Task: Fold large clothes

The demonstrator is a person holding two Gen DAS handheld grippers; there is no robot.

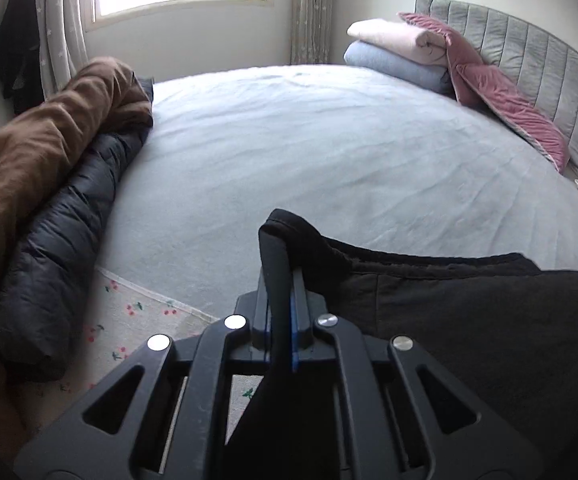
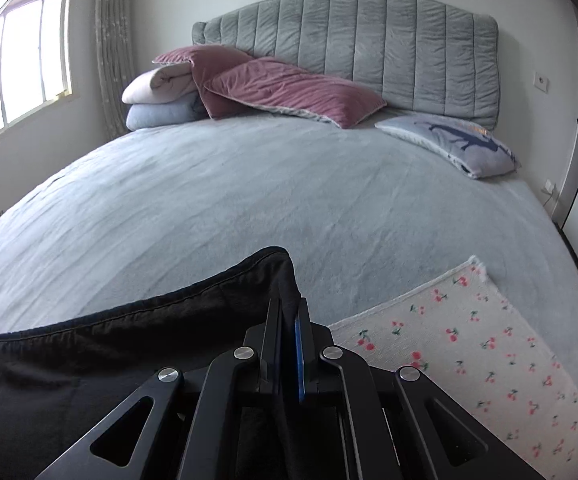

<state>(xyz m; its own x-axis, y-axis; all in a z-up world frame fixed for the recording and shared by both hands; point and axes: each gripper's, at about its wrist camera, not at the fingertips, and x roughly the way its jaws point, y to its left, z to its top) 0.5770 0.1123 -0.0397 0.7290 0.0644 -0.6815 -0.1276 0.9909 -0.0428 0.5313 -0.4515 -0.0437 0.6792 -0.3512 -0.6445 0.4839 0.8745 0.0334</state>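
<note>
a: left wrist view: left tool [image 1: 281, 276] is pinched closed on one corner of the black garment [image 1: 469, 320], fabric bunched up above the tips. rest of it runs off to the right along the foot edge of the bed [image 1: 309, 140].

b: right wrist view matches. right tool [image 2: 289, 308] clamped closed on the opposite corner, black garment [image 2: 109, 344] stretching left from it. so the hem is strung taut between both tools, probably so the cloth hangs flat and can be laid out square.

a: agreed. it's held above the foot edge, not yet spread on the sheet. middle of the bed is bare, likely the landing zone.

b: clutter is parked at the edges. brown garment [image 1: 41, 152] and dark puffer jacket [image 1: 61, 240] piled along the bed's left edge, looks like a to-do stack. folded blankets [image 2: 157, 100] and pink pillows [image 2: 289, 92] at the head corner by the headboard [image 2: 349, 40], printed pillow [image 2: 453, 144] at the other head corner.

a: cherry-print cloth [image 2: 481, 344] lies at the foot corner on the right side. can't tell whether the garment touches it.

b: my read: early stage, first lay-down still to come.
</note>
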